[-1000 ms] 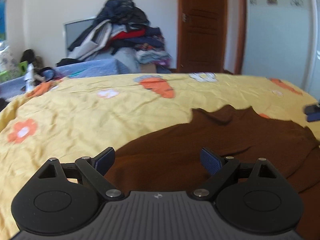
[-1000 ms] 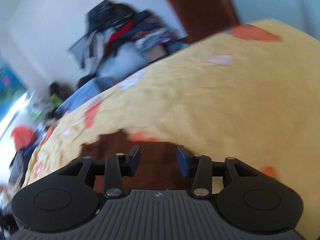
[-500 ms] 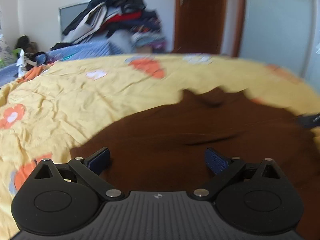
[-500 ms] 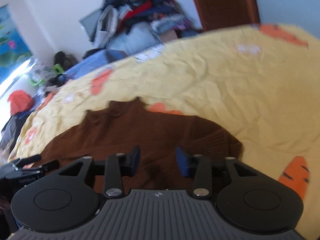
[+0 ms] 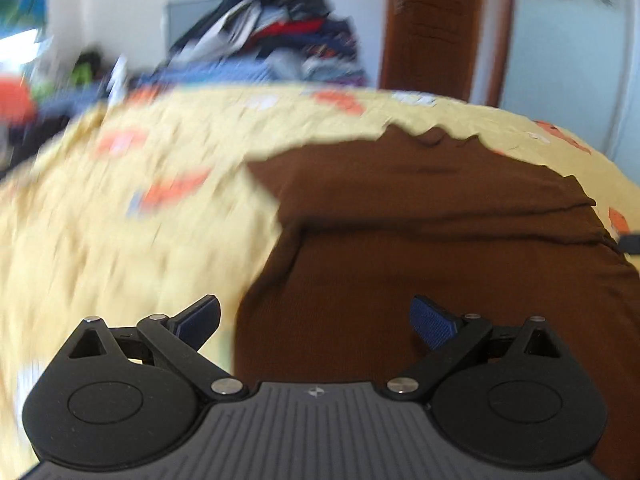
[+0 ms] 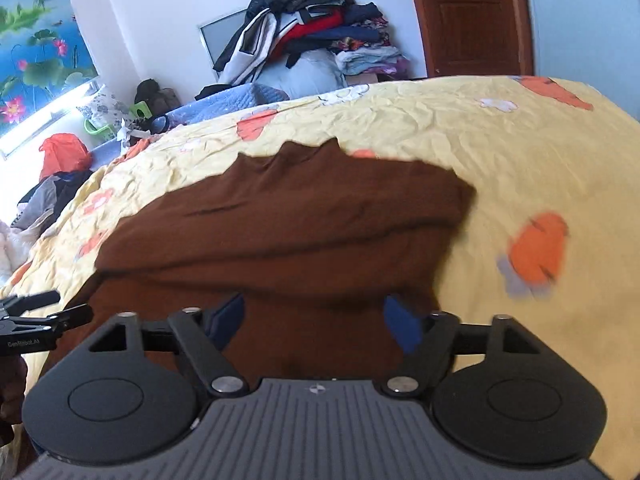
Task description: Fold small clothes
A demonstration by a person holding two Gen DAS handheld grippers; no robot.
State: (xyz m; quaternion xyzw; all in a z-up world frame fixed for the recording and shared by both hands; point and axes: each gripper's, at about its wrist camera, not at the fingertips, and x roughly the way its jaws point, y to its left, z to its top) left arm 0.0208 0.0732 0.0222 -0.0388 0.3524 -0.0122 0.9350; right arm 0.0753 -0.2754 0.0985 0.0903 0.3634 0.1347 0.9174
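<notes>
While "GenRobot.AI" is showing on the left gripper only in the right wrist view, both it and the right gripper are hovering spread, empty, above the brown knit sweater lying on the yellow flowered bedspread.

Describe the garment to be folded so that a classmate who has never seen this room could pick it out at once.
Start at the bed with the yellow bedspread printed with orange and white shapes. A brown top lies spread on it, near the open left gripper and open right gripper. It is the only garment on the spread and plain dark brown, unlike the mixed clothes pile by the wall.
</notes>
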